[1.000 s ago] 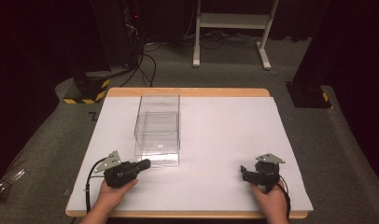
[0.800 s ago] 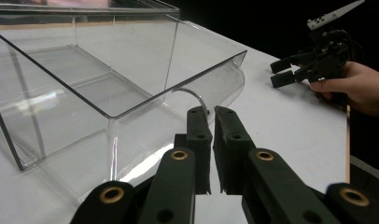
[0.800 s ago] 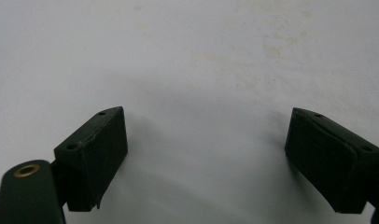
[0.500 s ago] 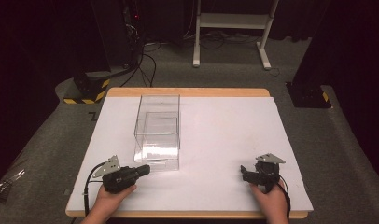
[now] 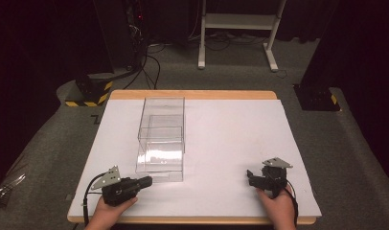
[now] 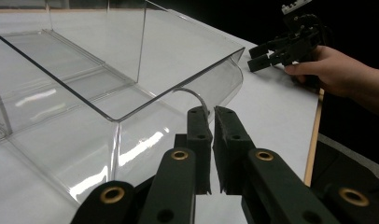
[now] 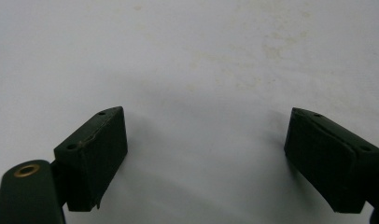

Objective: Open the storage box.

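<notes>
i see l gripper [image 5: 145, 181] low at near table [image 5: 221, 143] edge, jaws nearly closed, gripping nothing, tips just short of clear box [image 5: 160, 143]; r gripper [image 5: 250, 177] near right, jaws wide, empty; box edges hard to trace

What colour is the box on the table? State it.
The box is colourless, see-through plastic, best seen in the left gripper view.

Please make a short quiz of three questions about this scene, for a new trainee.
1. True or false: the right tongs are wide open above the bare white table.
2. The left tongs are: A) wide open, B) nearly closed with nothing between them, C) gripping a cable.
3. Which object stands nearest the left tongs?

Key
1. True.
2. B.
3. The clear plastic box; the tips sit beside its front wall.
</notes>
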Tool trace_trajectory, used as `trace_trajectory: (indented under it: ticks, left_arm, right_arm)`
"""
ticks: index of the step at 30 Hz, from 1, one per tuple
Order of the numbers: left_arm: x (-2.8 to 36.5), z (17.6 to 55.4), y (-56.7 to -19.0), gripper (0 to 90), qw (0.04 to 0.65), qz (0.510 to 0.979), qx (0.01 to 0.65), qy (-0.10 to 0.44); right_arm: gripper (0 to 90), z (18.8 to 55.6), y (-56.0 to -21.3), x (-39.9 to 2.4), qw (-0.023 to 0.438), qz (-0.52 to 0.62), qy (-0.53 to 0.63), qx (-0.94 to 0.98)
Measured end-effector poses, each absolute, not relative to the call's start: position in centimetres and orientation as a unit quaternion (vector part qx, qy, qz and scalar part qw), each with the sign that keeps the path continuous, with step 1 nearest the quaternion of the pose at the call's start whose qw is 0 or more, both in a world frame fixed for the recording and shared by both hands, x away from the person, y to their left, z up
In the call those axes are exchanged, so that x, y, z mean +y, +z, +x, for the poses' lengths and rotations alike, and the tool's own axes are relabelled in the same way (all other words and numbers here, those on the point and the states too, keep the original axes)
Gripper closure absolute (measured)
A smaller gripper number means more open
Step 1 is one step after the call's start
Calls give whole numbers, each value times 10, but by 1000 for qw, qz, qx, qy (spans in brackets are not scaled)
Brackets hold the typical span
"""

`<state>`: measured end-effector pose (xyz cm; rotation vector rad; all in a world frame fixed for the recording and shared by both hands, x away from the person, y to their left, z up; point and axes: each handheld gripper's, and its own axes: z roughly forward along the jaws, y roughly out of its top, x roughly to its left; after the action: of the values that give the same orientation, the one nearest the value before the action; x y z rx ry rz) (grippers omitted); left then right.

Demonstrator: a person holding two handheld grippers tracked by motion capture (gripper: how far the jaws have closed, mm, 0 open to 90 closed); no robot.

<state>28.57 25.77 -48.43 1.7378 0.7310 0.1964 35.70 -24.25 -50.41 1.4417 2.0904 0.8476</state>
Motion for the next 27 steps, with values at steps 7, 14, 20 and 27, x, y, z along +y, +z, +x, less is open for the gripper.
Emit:
trace_trajectory:
  ticks: [7,14,20,27]
  left_arm:
    - [260,280,-485,853,587,745,307,84]
    - [262,276,-486,853,590,745,301,82]
    - [264,271,-485,854,587,750,293,83]
    - [264,268,-484,850,583,753,292,87]
  right_arm:
    - [132,357,-504,-242,230,524,308,760]
    - [133,357,-504,-242,230,524,308,760]
    - [133,357,-504,-242,231,523,308,760]
    - [133,357,-504,-242,230,524,308,760]
